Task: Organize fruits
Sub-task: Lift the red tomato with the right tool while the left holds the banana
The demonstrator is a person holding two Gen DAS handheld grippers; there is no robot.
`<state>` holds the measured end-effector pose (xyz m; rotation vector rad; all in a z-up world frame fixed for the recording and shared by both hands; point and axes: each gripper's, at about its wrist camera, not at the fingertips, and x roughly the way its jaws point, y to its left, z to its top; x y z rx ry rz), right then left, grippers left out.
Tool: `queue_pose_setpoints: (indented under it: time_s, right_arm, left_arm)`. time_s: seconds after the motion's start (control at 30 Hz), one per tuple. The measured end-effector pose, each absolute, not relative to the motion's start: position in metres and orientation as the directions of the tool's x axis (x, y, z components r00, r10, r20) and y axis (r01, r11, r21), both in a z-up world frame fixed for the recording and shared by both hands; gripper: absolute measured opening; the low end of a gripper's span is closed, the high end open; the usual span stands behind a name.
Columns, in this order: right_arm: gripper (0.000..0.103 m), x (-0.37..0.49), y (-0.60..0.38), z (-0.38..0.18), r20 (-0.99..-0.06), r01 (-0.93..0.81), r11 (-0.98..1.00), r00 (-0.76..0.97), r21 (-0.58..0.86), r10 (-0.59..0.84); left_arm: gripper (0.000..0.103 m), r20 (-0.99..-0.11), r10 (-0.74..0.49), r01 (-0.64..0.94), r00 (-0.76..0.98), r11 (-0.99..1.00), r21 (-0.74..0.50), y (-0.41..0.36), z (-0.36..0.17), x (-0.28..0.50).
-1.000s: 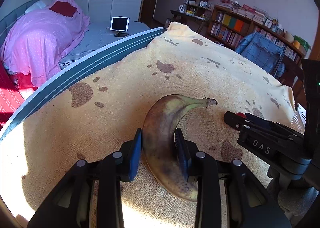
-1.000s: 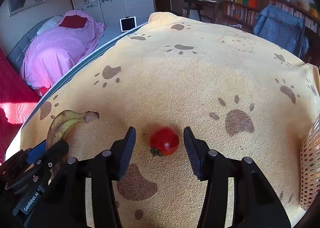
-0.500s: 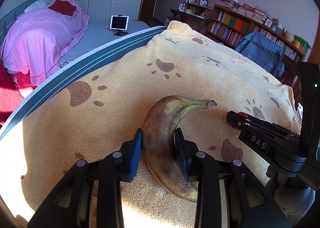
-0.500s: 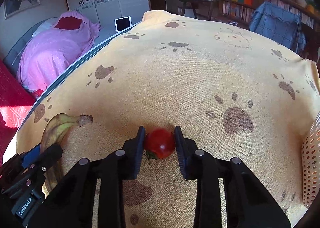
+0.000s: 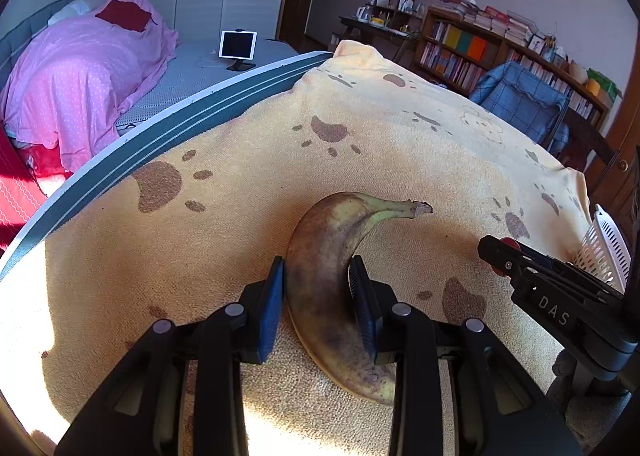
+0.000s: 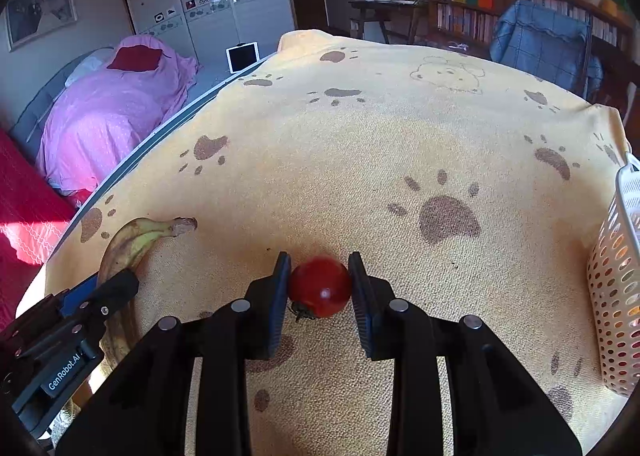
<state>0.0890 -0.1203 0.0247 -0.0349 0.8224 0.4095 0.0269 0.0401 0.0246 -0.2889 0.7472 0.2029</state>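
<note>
1. Tomato [image 6: 320,290]: my right gripper [image 6: 319,288] went from wide open a second ago to clamped on it. Both fingers [image 6: 276,296] press its sides; the stem end points down toward the camera. It looks just off the cloth or barely touching it; I can't tell which.
2. Banana [image 5: 326,280]: my left gripper [image 5: 318,296] has stayed narrow on its middle over the last second. The fingers [image 5: 270,308] grip both flanks. The banana still lies on the yellow paw-print blanket [image 5: 240,240] over the counter, stem pointing right, no lift visible.
3. My read: both fruits are now secured, so the grasp step is done on both sides. Next is lift and carry, probably to the white perforated basket [image 6: 616,288] at the right edge of the counter.
4. Risk, as a guess: the tomato is round and smooth, so it could roll out if the squeeze is off-centre. The banana is soft and spotted, so it bruises easily.
5. Hidden or unclear:
   - The basket is cut off by the frame in both views. I can't see the opening or what is inside; orange shows through the holes.
   - The banana's near end is hidden behind my left fingers.
   - From the left view the tomato is only a red sliver behind the right gripper body.
   - Contact under the tomato is blocked by the finger pads.
</note>
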Motion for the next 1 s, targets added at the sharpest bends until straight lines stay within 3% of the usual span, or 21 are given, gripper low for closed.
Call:
queue_pose_setpoints:
  time_s: [1.0]
  right_arm:
    - [0.03, 0.033, -0.151, 0.053, -0.634, -0.388, 0.906, 0.66, 0.172, 0.403]
  left_arm:
    - [0.033, -0.685, 0.082, -0.277, 0.724, 0.944, -0.18, 0.037, 0.026, 0.027]
